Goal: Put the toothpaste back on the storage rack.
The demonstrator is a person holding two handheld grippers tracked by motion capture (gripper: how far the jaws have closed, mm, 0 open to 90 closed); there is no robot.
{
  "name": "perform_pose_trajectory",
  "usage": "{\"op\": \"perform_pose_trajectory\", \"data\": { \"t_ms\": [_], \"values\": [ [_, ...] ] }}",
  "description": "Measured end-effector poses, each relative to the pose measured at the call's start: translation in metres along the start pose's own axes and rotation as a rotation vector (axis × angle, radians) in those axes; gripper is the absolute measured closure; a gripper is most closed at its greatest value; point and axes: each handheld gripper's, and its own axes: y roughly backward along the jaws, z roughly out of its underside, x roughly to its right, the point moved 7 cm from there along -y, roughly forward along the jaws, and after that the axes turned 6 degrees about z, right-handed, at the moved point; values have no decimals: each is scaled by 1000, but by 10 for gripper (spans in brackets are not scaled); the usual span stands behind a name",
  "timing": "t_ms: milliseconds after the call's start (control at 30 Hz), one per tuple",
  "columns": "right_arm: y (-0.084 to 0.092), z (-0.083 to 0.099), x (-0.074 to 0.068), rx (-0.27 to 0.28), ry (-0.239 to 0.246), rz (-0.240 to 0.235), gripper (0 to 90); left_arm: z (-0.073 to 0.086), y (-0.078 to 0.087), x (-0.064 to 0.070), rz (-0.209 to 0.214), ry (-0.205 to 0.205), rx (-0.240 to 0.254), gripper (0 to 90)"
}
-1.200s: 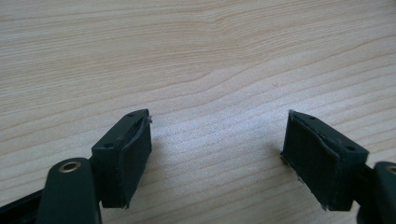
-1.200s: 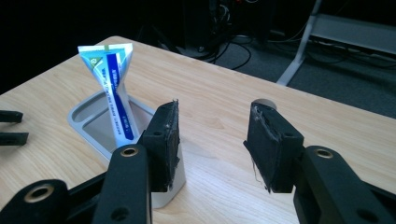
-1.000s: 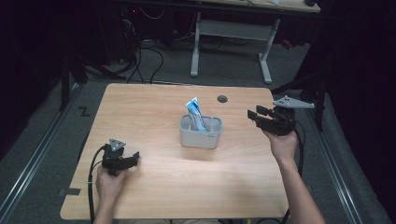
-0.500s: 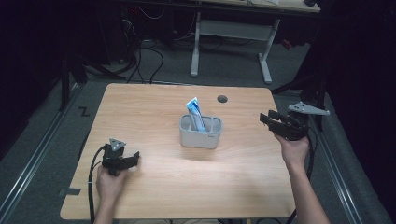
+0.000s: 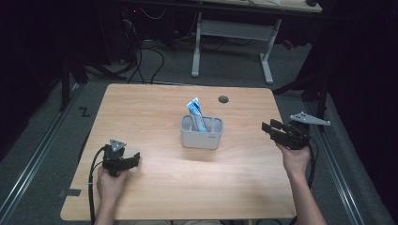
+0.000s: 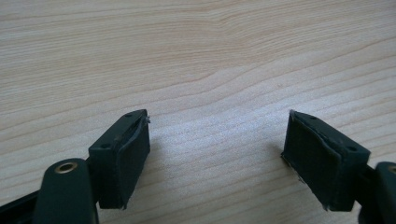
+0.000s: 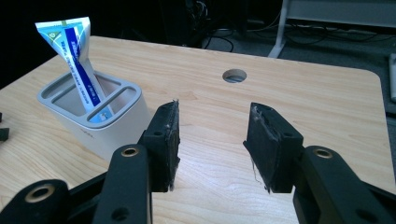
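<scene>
Right tool [image 5: 277, 131] now drawn back from the grey holder [image 5: 202, 132] toward the table [image 5: 155, 108] edge, half open and empty, left tool [image 5: 126, 161] parked wide open, toothpaste tube [image 5: 197, 114] upright in the holder, apparently delivered.

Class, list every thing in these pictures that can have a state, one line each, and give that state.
Toothpaste tube: upright, leaning, standing in the middle slot of the holder.
Holder: upright on the table, other slots empty.
Left gripper: open, nothing between the jaws, low over the table.
Right gripper: open, nothing between the jaws, pointing towards the holder, apart from it.
Table: bare wood, round hole near the far edge.
</scene>
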Motion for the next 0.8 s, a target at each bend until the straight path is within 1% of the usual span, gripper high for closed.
{"op": "perform_pose_trajectory", "data": {
  "t_ms": [100, 200, 300, 400, 667, 733, 800],
  "values": [
    [0, 6, 3, -7, -14, 5, 540, 0, 0, 0, 1, -2, 0, 231],
    [0, 11, 5, -2, -33, 4, 539, 0, 0, 0, 2, -1, 0, 232],
    [-3, 17, 7, -19, -36, 5, 539, 1, 0, 0, 3, -3, 1, 232],
    [-5, 20, 6, -18, -51, 1, 538, 1, 1, 1, 3, -4, 0, 232],
    [-9, 25, 3, -41, -41, 0, 537, 1, 1, 1, 4, -4, 1, 232],
    [-8, 27, 3, -44, -49, 1, 537, 1, 1, 1, 4, -4, 1, 232],
    [-8, 31, 4, -61, -48, 7, 533, 1, 1, 1, 4, -3, 0, 232]
  ]
}}
